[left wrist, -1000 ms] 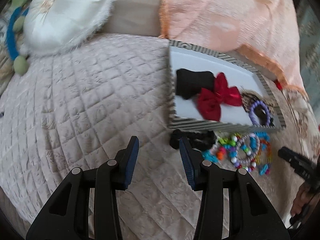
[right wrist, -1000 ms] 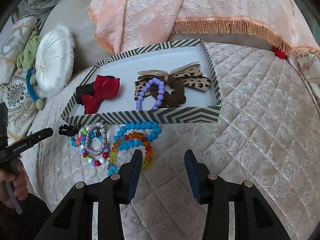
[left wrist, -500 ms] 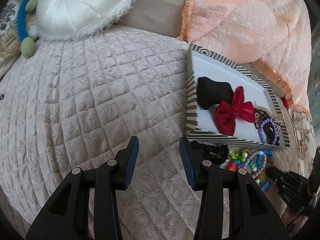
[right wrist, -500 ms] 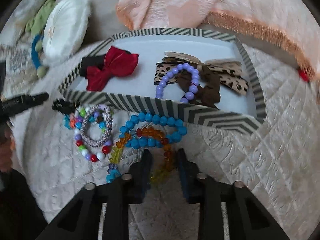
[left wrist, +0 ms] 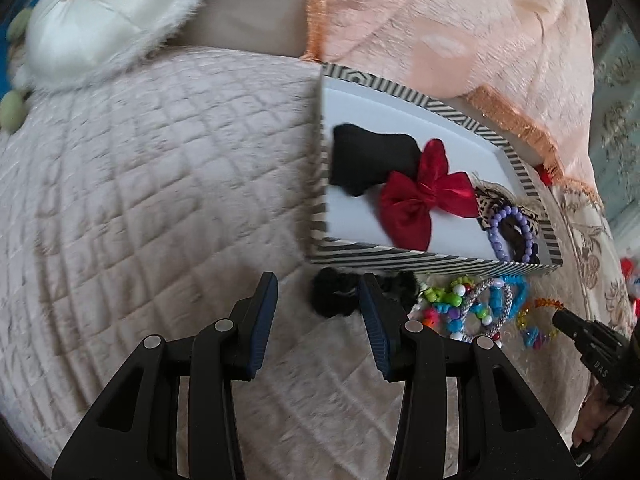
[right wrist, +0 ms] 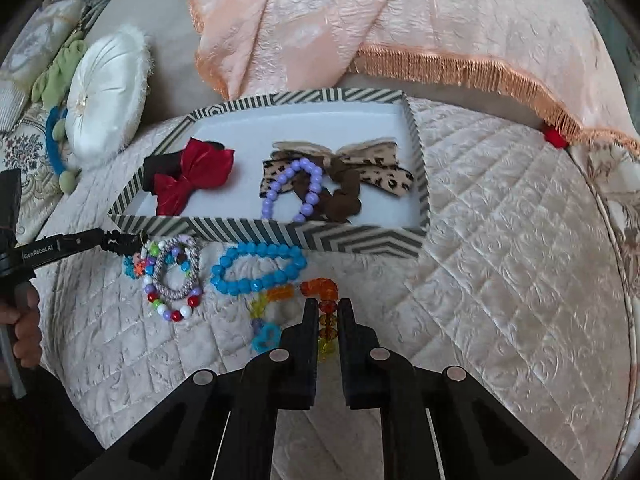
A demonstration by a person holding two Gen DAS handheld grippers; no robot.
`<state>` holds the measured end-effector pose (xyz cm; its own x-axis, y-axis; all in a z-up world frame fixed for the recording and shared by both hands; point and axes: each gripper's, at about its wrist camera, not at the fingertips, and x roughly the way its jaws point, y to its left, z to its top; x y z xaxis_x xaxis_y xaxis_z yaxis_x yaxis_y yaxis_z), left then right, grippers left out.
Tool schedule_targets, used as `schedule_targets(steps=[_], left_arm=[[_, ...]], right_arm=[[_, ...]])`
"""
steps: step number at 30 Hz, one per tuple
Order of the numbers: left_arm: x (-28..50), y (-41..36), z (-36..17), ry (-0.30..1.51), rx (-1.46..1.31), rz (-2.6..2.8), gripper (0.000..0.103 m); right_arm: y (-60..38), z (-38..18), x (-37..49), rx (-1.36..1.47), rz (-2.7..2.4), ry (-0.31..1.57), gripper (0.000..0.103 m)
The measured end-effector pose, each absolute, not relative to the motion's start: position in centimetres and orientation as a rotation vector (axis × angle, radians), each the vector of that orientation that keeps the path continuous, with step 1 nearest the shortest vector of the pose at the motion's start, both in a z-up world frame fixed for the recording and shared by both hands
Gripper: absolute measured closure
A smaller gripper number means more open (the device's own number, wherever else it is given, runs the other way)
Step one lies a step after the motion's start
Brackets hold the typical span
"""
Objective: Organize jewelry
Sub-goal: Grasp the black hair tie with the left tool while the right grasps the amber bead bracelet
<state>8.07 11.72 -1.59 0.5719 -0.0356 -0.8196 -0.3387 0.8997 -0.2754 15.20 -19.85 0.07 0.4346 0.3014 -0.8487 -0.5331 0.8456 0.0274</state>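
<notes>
A striped tray [right wrist: 328,240] [left wrist: 400,258] on the quilt holds a red bow [right wrist: 192,180] [left wrist: 424,196], a black piece [left wrist: 360,160], a purple bead bracelet [right wrist: 296,188] and a leopard bow [right wrist: 380,172]. In front of it lie a blue bead bracelet [right wrist: 256,268], a mixed bead pile [right wrist: 172,276] [left wrist: 464,308], a black scrunchie [left wrist: 336,292] and an orange-to-rainbow bead bracelet [right wrist: 320,288]. My right gripper [right wrist: 327,312] is shut on the rainbow bracelet. My left gripper [left wrist: 318,300] is open, the scrunchie just ahead by its right finger.
A white round cushion [right wrist: 104,96] [left wrist: 92,16] lies at the far left. A peach fringed blanket [right wrist: 400,32] [left wrist: 460,40] rises behind the tray. The quilted bed edge [right wrist: 624,280] curves down at the right.
My right gripper moved down to the rainbow bracelet and closed on it. My left gripper swung back toward the tray's front, bringing the black scrunchie close ahead.
</notes>
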Motion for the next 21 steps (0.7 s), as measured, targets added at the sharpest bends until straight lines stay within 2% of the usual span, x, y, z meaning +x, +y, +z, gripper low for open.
schedule_targets(steps=[3,4,5,8,21], left_arm=[[9.2,11.3,-2.3,0.960,-0.428,0.172,0.062],[9.5,11.2,-2.6,0.967,-0.418,0.180,0.071],[9.6,11.3,-2.8,0.972,-0.414,0.188,0.088],[9.5,11.4,-2.9,0.981,-0.417,0.182,0.096],[4.8,11.1,3.7,0.782,-0.418,0.112,0.097]], right_arm=[[-20.0,0.0,14.9,-0.268,0.530,0.997,0.095],[-20.0,0.1,14.9,-0.268,0.534,0.996,0.095],[-20.0,0.2,14.8,-0.270,0.538,0.995,0.095],[-19.9,0.4,14.7,-0.275,0.543,0.993,0.095],[-20.8,3.5,13.9,-0.173,0.560,0.897,0.095]])
